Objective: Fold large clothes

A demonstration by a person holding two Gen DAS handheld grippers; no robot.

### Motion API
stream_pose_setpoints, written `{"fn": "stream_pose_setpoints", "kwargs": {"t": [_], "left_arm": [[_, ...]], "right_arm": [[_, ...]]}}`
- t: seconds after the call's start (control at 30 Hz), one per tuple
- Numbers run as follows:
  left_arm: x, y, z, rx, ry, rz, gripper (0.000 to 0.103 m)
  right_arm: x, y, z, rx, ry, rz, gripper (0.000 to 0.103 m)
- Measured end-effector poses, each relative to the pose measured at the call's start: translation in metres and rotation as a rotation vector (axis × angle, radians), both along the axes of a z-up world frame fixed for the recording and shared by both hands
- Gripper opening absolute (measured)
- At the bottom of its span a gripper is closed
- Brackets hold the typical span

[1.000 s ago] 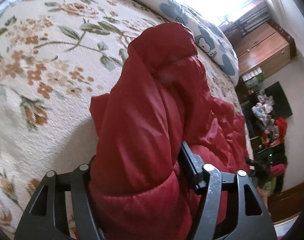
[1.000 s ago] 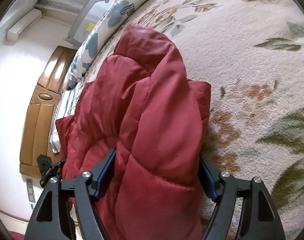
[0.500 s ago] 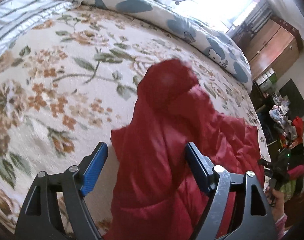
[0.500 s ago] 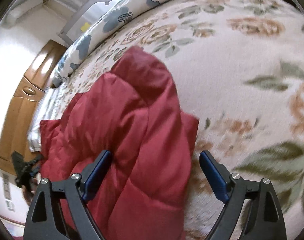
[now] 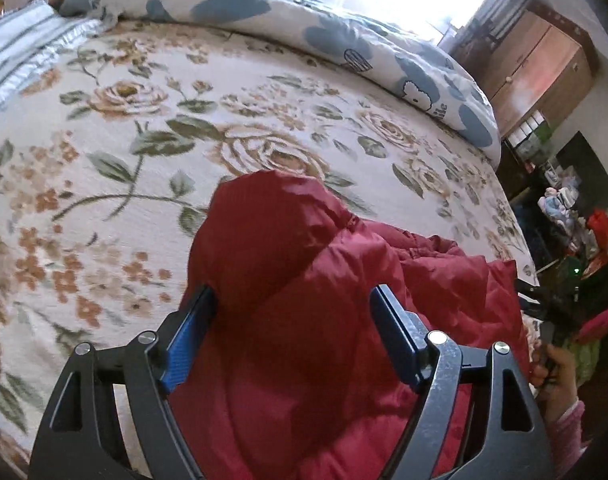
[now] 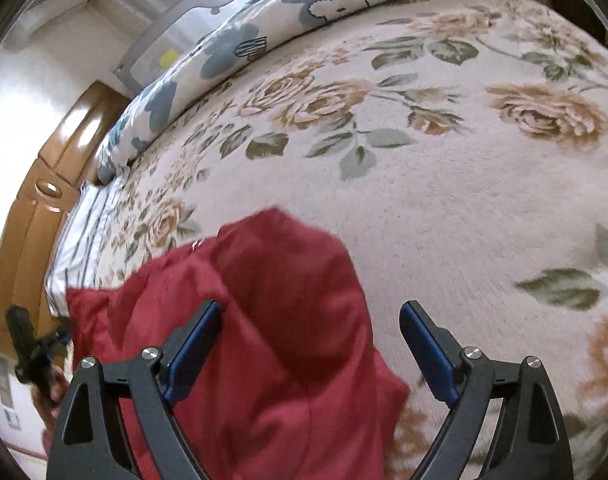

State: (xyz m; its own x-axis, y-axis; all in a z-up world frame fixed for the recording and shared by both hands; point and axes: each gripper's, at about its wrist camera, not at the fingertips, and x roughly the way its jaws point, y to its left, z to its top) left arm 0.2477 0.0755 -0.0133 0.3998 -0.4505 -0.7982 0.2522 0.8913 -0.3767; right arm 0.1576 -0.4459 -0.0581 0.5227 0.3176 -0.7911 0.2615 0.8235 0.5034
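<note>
A red puffy jacket (image 5: 311, 300) lies folded on the floral bedspread (image 5: 144, 128). It also shows in the right wrist view (image 6: 272, 320). My left gripper (image 5: 294, 304) is open, its blue-padded fingers spread above the jacket's left end, holding nothing. My right gripper (image 6: 309, 318) is open above the jacket's right end, with its right finger over bare bedspread (image 6: 463, 184). Each gripper shows small at the far edge of the other's view.
A white quilt with blue animal prints (image 5: 343, 32) runs along the far side of the bed. A striped pillow (image 5: 16, 48) and wooden headboard (image 6: 44, 200) lie at one end. A wooden cabinet (image 5: 543, 68) and clutter (image 5: 575, 216) stand past the other end.
Both grippers have opened, let go of the jacket and pulled back and up. The jacket has dropped flat onto the bedspread.
</note>
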Motion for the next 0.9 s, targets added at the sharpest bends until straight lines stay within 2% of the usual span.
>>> {"fn": "stream_pose_setpoints", "kwargs": {"t": [0.07, 0.1, 0.13, 0.17, 0.2, 0.23, 0.3, 0.47, 0.53, 0.63, 0.77, 0.9], "left_arm": [[0.003, -0.005, -0.004, 0.019, 0.0, -0.007, 0.073], [0.003, -0.008, -0.005, 0.037, 0.0, -0.01, 0.05], [0.004, -0.01, -0.007, 0.048, 0.005, -0.012, 0.023], [0.005, -0.011, -0.01, 0.045, 0.021, -0.015, 0.016], [0.005, -0.01, -0.01, 0.031, 0.019, -0.01, 0.012], [0.005, -0.009, -0.007, 0.022, 0.008, -0.005, 0.009], [0.004, -0.01, 0.004, 0.014, -0.031, 0.001, 0.008], [0.021, -0.019, 0.028, 0.018, -0.09, 0.022, 0.008], [0.031, -0.023, 0.024, 0.028, -0.085, 0.031, 0.007], [0.047, -0.026, 0.001, 0.047, -0.03, 0.049, 0.008], [0.059, -0.03, -0.031, 0.068, 0.043, 0.05, 0.008], [0.061, -0.029, -0.041, 0.057, 0.064, 0.057, 0.008]], "right_arm": [[0.005, 0.003, -0.002, -0.002, 0.004, 0.016, 0.089], [0.005, 0.006, -0.001, -0.01, -0.003, 0.026, 0.074], [0.005, 0.01, 0.002, -0.021, -0.014, 0.039, 0.061], [0.004, 0.013, 0.005, -0.033, -0.02, 0.044, 0.042], [0.002, 0.017, 0.01, -0.058, -0.034, 0.04, 0.033], [0.0, 0.02, 0.016, -0.08, -0.05, 0.037, 0.029], [-0.002, 0.025, 0.031, -0.136, -0.097, 0.021, 0.022], [0.011, 0.029, 0.062, -0.235, -0.171, -0.03, 0.019], [0.023, 0.03, 0.057, -0.276, -0.148, -0.03, 0.019], [0.04, 0.028, 0.031, -0.292, -0.082, -0.037, 0.019], [0.043, 0.025, 0.007, -0.282, -0.039, -0.045, 0.019], [0.041, 0.025, -0.004, -0.277, -0.023, -0.051, 0.019]]}}
